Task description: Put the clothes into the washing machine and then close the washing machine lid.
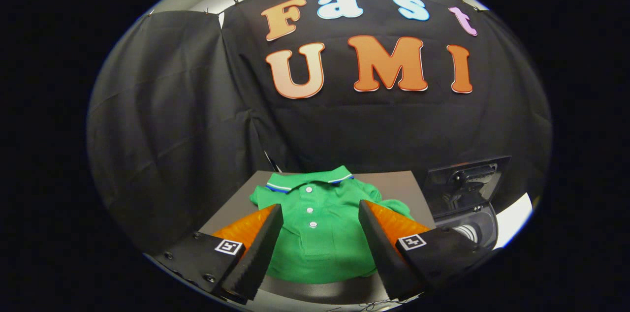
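A green polo shirt [320, 223] with a striped collar and white buttons lies folded flat on a grey table [393, 186]. My gripper [321, 209] hovers above it, open wide, and the shirt's buttoned front shows in the gap between the two fingers. Nothing is held. To the right of the shirt, just past the right finger, stands the washing machine [467, 226] with its dark lid [465, 184] raised upright, and the drum opening shows below it.
Black cloth hangs as a wall right behind the table. The table's near edge runs under my fingers. A bare strip of table lies between the shirt and the machine.
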`<act>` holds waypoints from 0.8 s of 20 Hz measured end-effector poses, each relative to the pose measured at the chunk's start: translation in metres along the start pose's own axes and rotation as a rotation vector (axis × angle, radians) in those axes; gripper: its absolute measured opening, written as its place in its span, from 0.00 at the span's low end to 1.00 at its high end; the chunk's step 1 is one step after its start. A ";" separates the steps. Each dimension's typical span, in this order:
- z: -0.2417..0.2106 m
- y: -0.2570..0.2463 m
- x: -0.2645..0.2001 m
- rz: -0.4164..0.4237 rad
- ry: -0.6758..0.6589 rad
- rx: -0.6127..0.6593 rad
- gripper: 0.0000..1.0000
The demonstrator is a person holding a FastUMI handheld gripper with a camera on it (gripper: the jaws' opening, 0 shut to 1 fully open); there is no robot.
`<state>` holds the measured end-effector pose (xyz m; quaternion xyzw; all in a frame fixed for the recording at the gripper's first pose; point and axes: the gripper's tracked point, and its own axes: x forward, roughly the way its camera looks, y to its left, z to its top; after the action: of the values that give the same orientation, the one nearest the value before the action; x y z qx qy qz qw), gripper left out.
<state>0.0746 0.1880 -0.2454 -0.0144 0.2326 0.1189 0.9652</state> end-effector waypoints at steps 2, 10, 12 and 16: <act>-0.014 0.002 0.010 -0.009 0.038 -0.009 0.99; -0.045 -0.006 0.028 -0.053 0.149 -0.043 1.00; -0.047 -0.005 0.028 -0.057 0.152 -0.065 0.98; -0.048 -0.009 0.028 -0.041 0.166 0.005 0.58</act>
<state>0.0792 0.1815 -0.3007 -0.0265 0.3117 0.0970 0.9449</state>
